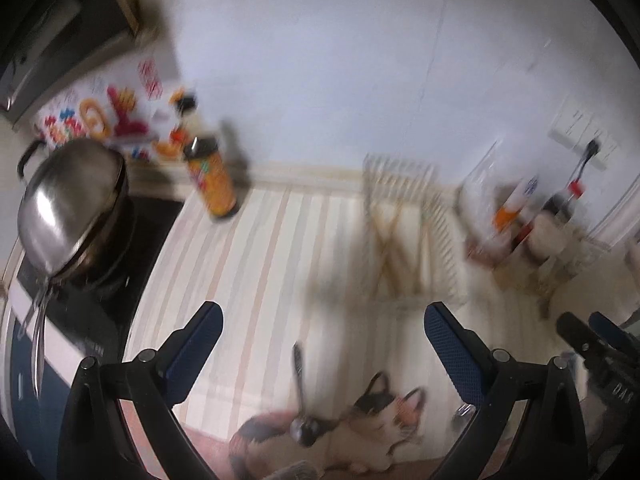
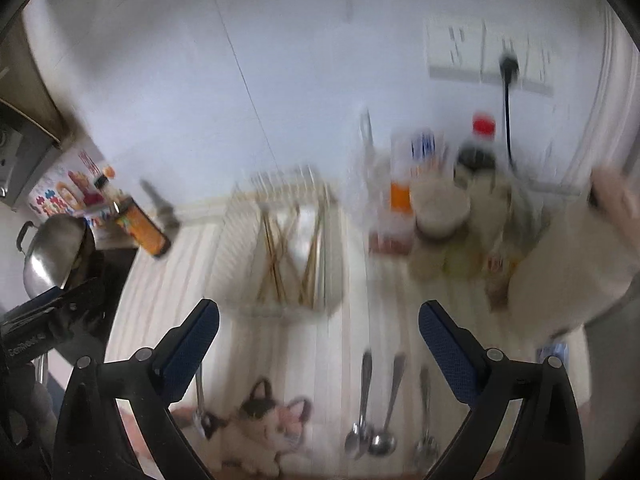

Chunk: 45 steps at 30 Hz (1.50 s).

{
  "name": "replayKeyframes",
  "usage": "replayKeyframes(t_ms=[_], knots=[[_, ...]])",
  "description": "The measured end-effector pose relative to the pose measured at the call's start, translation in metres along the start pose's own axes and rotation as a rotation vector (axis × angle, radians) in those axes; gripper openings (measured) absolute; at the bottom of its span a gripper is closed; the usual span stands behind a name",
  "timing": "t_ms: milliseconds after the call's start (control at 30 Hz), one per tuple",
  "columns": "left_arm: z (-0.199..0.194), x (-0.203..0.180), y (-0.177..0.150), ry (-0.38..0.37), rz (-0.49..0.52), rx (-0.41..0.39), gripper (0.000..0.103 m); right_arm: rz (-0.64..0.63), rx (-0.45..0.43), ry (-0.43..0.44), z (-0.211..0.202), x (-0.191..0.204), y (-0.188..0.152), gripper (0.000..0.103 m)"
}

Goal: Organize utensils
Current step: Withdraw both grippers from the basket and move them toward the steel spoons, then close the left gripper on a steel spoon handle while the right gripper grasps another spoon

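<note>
Two grippers: the left gripper and the right gripper both hang spread wide above the striped cloth, with nothing between the blue pads of either.
Utensils: one spoon lies by itself near the printed cat in the left wrist view; two more spoons lie side by side just right of the cat in the right wrist view, with what looks like a fork a little further right.
Rack: a wire rack at the back of the counter holds crossed chopsticks.
Risk, grasp: the metal handles lie flat and thin on the cloth, so the pads may pinch fabric or let a spoon slide out.
Risk, pair: the two spoons touch or nearly touch, so a reach for one could drag the other.
Risk, clutter: jars and bottles stand close beside the rack, and a wide swing could knock them.
Hard to make out: motion blur smears both views; the fork's tines are unclear.
Cut off: the cat print and the utensil bowls run toward the lower edge, partly behind gripper arms.
</note>
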State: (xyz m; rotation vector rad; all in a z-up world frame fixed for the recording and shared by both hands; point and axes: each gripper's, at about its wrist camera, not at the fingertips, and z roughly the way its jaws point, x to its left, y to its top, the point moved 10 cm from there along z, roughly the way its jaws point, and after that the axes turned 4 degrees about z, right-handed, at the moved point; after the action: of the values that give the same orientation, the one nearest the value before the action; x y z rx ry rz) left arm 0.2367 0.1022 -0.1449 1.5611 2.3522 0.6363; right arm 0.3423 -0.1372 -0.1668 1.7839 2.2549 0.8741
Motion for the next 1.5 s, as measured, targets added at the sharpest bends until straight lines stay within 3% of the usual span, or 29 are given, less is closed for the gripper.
replayKeyframes(t_ms=[100,167,233,333,500,633,767,1000,1233,1300,1367,1500], knots=[[0.031,0.018,-0.04,0.017,-0.028,0.116,0.102,0.05,0.129,0.002,0.03,-0.018,-0.037,0.096],[0.054,0.03,-0.07,0.017,-0.058,0.206,0.102,0.086,0.21,0.0,0.049,-0.03,-0.061,0.068],[0.079,0.036,-0.103,-0.015,-0.103,0.303,0.098,0.119,0.285,-0.009,0.069,-0.04,-0.086,0.057],[0.111,0.034,-0.144,-0.063,-0.141,0.431,0.09,0.171,0.361,-0.012,0.089,-0.053,-0.114,0.055],[0.14,0.017,-0.182,-0.097,-0.131,0.535,0.085,0.186,0.411,-0.058,0.102,-0.068,-0.139,0.055],[0.152,0.004,-0.192,-0.114,-0.113,0.565,0.078,0.2,0.414,-0.074,0.103,-0.076,-0.143,0.055],[0.158,-0.005,-0.198,-0.092,-0.072,0.571,0.03,0.235,0.434,-0.064,0.103,-0.081,-0.145,0.055],[0.157,-0.035,-0.197,-0.094,0.027,0.533,0.03,0.229,0.472,-0.07,0.114,-0.081,-0.157,0.052],[0.155,-0.07,-0.191,-0.074,0.092,0.5,0.028,0.122,0.499,-0.134,0.156,-0.059,-0.157,0.035],[0.155,-0.076,-0.185,-0.07,0.095,0.493,0.027,0.089,0.533,-0.175,0.168,-0.059,-0.166,0.024],[0.154,-0.08,-0.184,-0.069,0.094,0.487,0.026,0.052,0.508,-0.21,0.169,-0.058,-0.165,0.007],[0.148,-0.07,-0.176,-0.077,0.092,0.467,0.015,0.028,0.494,-0.223,0.171,-0.055,-0.169,0.007]])
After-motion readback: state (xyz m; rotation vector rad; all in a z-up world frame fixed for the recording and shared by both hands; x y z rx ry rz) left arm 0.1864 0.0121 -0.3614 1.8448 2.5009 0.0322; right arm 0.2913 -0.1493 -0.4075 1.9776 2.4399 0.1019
